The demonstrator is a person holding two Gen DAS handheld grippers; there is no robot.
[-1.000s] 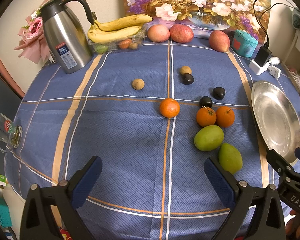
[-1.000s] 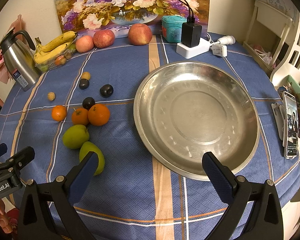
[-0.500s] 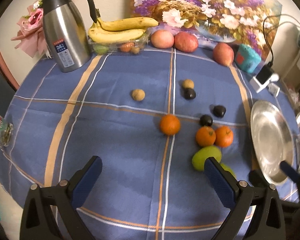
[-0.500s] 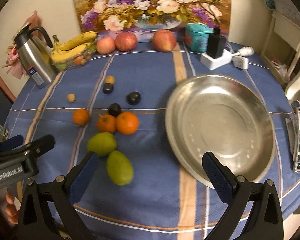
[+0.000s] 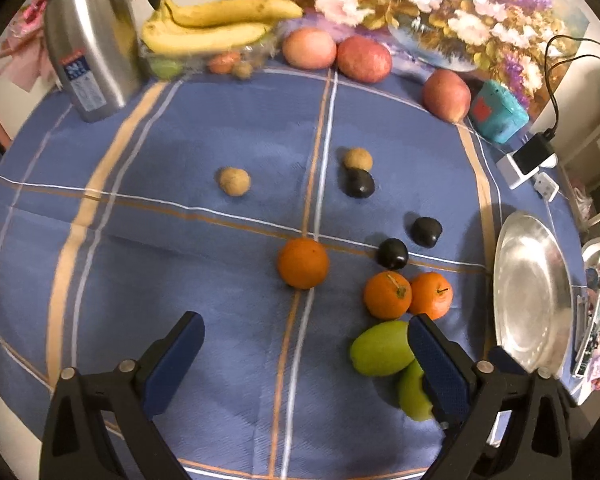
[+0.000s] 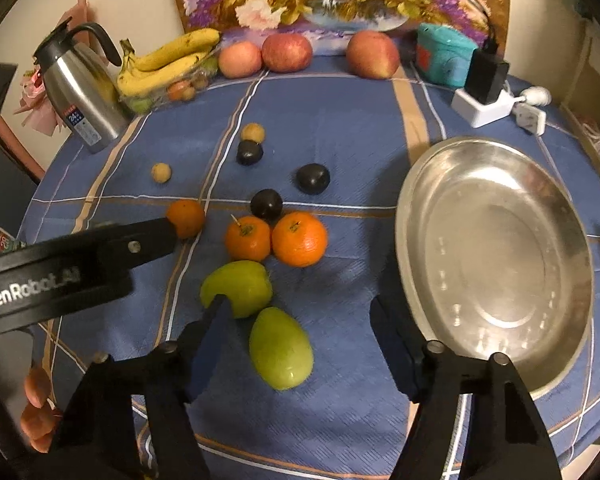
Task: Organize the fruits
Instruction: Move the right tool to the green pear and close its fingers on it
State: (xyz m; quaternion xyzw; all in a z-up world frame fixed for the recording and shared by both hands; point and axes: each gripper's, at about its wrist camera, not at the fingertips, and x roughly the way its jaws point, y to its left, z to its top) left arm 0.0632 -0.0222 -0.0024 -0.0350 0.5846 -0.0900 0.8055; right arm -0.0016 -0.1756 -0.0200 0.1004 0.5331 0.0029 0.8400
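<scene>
Two green mangoes lie on the blue tablecloth; the nearer mango (image 6: 281, 349) sits between the fingers of my right gripper (image 6: 304, 334), whose jaws are closing without the pads touching it. The other mango (image 6: 238, 286) lies just beyond the left finger. Behind them are three oranges (image 6: 299, 238), three dark plums (image 6: 266, 204) and two small tan fruits (image 6: 161, 172). An empty steel plate (image 6: 496, 248) stands to the right. My left gripper (image 5: 306, 354) hovers open over bare cloth in front of the lone orange (image 5: 302, 263), its right finger overlapping the mangoes (image 5: 380, 347).
At the back edge stand a steel kettle (image 6: 82, 92), bananas over a fruit tray (image 6: 168, 62), three apples (image 6: 287, 52), a teal box (image 6: 444, 54) and a charger on a power strip (image 6: 486, 92). A person's fingers (image 6: 36, 404) show at lower left.
The right gripper has slid left from the plate to over the mangoes, and its jaws have narrowed around the nearer one. The left gripper has moved closer to the oranges, still wide.
</scene>
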